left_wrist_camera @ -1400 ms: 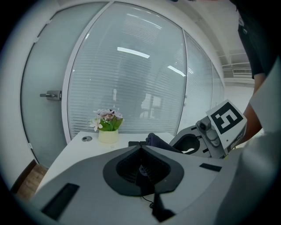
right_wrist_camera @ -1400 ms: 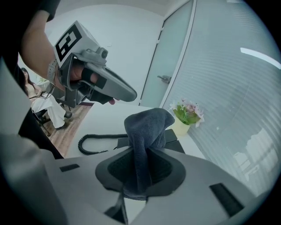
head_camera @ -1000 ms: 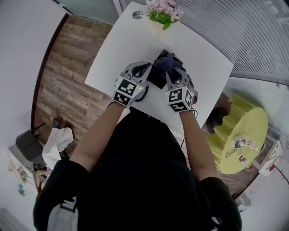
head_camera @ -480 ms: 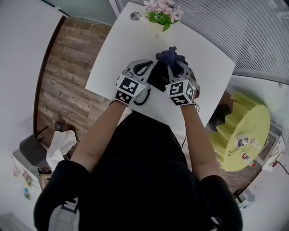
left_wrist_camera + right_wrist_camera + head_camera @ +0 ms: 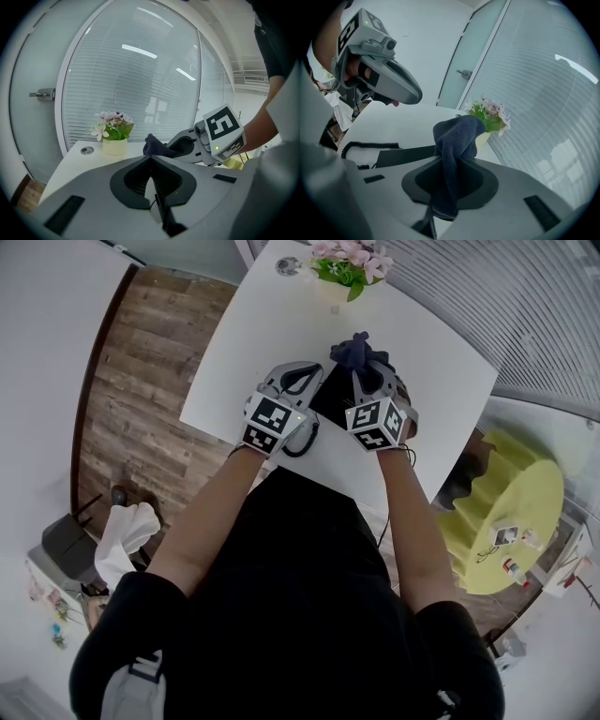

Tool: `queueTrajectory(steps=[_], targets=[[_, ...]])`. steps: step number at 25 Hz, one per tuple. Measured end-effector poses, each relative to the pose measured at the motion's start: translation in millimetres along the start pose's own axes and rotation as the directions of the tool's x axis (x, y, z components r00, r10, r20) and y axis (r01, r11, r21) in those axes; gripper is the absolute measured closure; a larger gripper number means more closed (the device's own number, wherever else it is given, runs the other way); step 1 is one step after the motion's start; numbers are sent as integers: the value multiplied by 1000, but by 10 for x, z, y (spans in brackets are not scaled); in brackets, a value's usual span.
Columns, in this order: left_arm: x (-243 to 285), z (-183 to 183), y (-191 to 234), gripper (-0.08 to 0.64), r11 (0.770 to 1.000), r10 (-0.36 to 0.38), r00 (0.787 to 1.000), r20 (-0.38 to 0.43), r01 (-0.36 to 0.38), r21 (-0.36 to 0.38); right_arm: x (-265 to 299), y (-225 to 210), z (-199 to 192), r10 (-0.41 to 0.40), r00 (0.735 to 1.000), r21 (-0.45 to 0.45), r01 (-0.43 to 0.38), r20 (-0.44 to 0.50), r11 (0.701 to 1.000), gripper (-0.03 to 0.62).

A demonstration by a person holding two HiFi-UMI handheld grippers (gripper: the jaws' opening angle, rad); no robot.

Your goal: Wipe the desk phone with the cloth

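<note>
The black desk phone (image 5: 328,401) lies on the white table (image 5: 244,343), mostly hidden between my two grippers; in the right gripper view its dark top (image 5: 404,155) and coiled cord (image 5: 369,146) show. My right gripper (image 5: 364,374) is shut on a dark blue cloth (image 5: 360,352), which bunches up out of the jaws (image 5: 454,140) over the phone's far part. My left gripper (image 5: 302,377) hovers at the phone's left side, jaws shut with nothing seen between them (image 5: 152,161). From the left gripper view, the right gripper (image 5: 187,145) and the cloth (image 5: 154,145) are visible.
A pot of pink flowers (image 5: 349,263) stands at the table's far edge, with a small round disc (image 5: 287,266) beside it. The phone cord (image 5: 302,442) loops near the table's front edge. Wooden floor (image 5: 122,399) lies left, a yellow-green round table (image 5: 511,521) right.
The right gripper and cloth have slid a little farther over the phone toward the flowers. The left gripper has stayed at the phone's left side.
</note>
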State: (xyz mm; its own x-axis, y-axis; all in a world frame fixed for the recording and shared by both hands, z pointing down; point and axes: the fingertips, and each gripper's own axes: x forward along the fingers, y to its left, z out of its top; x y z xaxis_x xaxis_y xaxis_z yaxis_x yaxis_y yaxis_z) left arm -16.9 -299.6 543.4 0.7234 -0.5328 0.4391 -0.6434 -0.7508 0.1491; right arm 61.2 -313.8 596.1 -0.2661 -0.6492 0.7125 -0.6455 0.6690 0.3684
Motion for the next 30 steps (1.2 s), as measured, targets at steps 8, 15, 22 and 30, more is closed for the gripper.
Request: queueTrajectory(steps=[8, 15, 22, 30], targets=[[39, -98, 46, 549, 1000, 2, 1000, -12, -2, -21, 27, 33, -19, 0, 1000, 2, 0, 0, 1000, 509], [91, -199, 30, 549, 1000, -2, 999, -36, 1, -28, 24, 126, -36, 3, 1000, -20, -3, -3, 1000, 509], [115, -280, 16, 549, 999, -1, 999, -53, -1, -33, 6, 300, -83, 29, 1000, -60, -29, -6, 998, 509], [118, -427, -14, 549, 999, -1, 997, -79, -2, -40, -11, 532, -128, 72, 997, -72, -73, -18, 995, 509]])
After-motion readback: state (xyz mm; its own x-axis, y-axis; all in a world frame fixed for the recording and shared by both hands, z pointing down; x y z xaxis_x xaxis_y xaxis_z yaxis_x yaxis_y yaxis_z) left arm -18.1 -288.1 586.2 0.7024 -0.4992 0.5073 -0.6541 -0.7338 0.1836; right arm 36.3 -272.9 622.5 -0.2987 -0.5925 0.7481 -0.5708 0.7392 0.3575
